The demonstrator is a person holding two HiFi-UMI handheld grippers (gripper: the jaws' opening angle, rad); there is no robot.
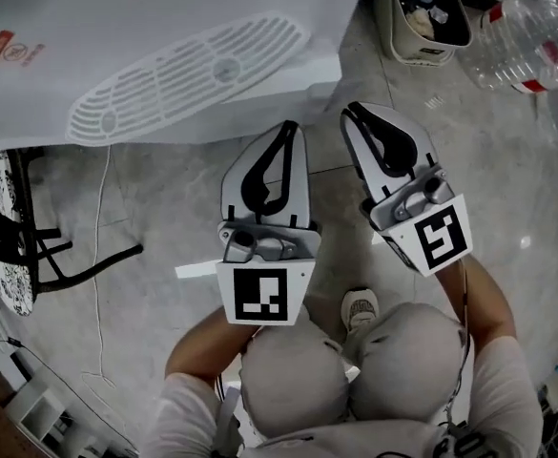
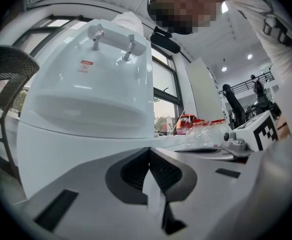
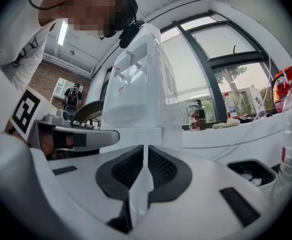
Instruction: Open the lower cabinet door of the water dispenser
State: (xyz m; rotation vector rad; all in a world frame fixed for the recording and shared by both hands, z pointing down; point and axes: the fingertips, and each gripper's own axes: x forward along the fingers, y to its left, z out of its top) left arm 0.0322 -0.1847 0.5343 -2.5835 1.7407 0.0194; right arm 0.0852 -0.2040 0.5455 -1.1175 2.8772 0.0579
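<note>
The white water dispenser fills the upper left of the head view, seen from above with its drip grille. In the left gripper view its two taps are high up and the lower cabinet front stands just beyond the jaws. My left gripper is shut with nothing in it, its tip close below the dispenser's front edge. Beside it, my right gripper is shut and empty too, off the dispenser's right corner. The right gripper view shows the dispenser ahead and slightly left.
A black-framed chair stands at the left, and a cable trails across the marble floor. A small waste bin and clear plastic bottles sit at the upper right. The person's knees are just behind the grippers.
</note>
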